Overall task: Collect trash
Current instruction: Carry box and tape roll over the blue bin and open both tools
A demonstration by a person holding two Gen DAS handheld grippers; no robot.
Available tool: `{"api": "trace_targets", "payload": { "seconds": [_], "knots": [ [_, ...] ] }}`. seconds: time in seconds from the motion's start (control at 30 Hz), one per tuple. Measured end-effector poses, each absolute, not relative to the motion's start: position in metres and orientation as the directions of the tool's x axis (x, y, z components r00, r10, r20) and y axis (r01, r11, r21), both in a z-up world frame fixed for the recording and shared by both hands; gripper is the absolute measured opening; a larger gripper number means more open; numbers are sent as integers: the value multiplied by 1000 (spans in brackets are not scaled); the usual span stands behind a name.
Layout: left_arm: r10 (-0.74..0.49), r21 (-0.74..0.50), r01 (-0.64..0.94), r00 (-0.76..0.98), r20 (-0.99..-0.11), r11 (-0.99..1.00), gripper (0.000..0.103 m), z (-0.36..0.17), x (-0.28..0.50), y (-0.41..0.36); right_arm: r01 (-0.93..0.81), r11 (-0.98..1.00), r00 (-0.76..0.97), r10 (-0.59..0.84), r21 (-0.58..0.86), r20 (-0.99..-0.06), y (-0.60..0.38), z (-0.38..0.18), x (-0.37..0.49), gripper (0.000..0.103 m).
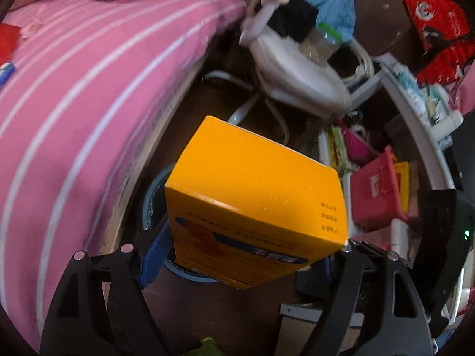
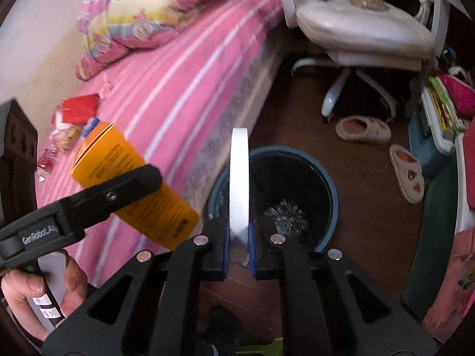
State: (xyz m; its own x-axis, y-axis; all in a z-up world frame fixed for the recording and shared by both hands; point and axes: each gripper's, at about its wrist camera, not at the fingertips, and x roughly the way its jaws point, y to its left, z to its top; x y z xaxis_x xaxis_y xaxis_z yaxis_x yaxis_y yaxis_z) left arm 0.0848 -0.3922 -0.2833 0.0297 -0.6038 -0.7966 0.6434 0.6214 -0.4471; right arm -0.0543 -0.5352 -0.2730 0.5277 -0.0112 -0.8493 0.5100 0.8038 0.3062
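Note:
My left gripper is shut on an orange cardboard box and holds it above a blue-rimmed trash bin, mostly hidden behind the box. In the right wrist view the same box hangs in the left gripper beside the pink bed. My right gripper is shut on a white tape roll, held edge-on just over the near rim of the bin. The bin has a black liner and something silvery inside. More wrappers lie on the bed.
A pink striped bed runs along the left. A white office chair stands behind the bin. Two slippers lie on the brown floor at right. Cluttered shelves and a red box sit to the right.

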Motion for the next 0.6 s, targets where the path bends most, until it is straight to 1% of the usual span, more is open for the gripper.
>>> {"api": "trace_targets", "payload": {
  "seconds": [0.17,0.47,0.53,0.6],
  "knots": [
    [-537,-437,653,-55,-842,618,77,-327,91,-421,537,797,463,-5,276,-886,-541,-308,-46,10],
    [-443,-433,622,-150,-884,652,77,-386,105,-451,579,781,381,-4,235,-925,-557,-351,-25,10],
    [-423,-427,615,-164,-891,662,78,-398,108,-456,583,781,367,-6,224,-930,-559,-358,-20,10],
    [-395,-415,606,-176,-902,678,82,-408,110,-461,585,783,355,-11,213,-935,-561,-364,-16,11]
  ]
}}
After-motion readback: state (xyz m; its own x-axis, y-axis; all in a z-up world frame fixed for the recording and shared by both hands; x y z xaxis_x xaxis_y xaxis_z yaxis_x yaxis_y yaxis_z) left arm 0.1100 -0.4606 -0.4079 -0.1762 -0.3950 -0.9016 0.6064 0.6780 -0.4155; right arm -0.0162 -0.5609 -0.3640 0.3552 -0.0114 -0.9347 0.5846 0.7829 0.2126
